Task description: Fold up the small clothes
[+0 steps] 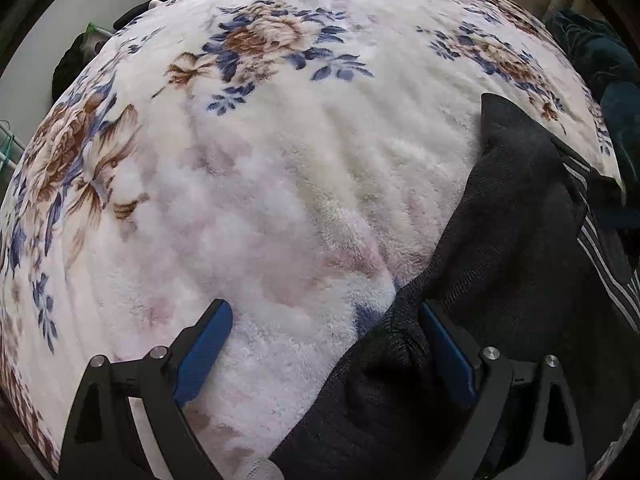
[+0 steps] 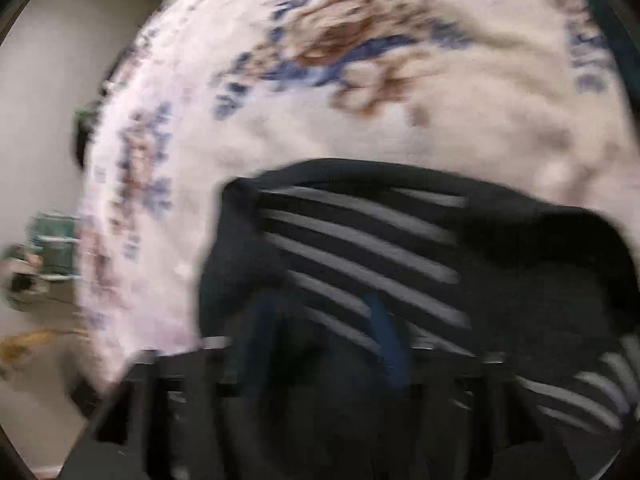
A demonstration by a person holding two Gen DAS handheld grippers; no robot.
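Observation:
A black garment with thin white stripes lies on a white fluffy floral blanket. In the left wrist view it fills the lower right. My left gripper is open, its blue-padded fingers wide apart; the right finger rests against the garment's edge, the left one over bare blanket. The right wrist view is blurred by motion. There the striped garment covers the lower middle, and my right gripper sits against it with cloth over the fingers; whether it is open or shut does not show.
The blanket covers a bed that drops off at the left to a pale floor. Dark clothes lie heaped at the far right. A green and white rack stands on the floor at left.

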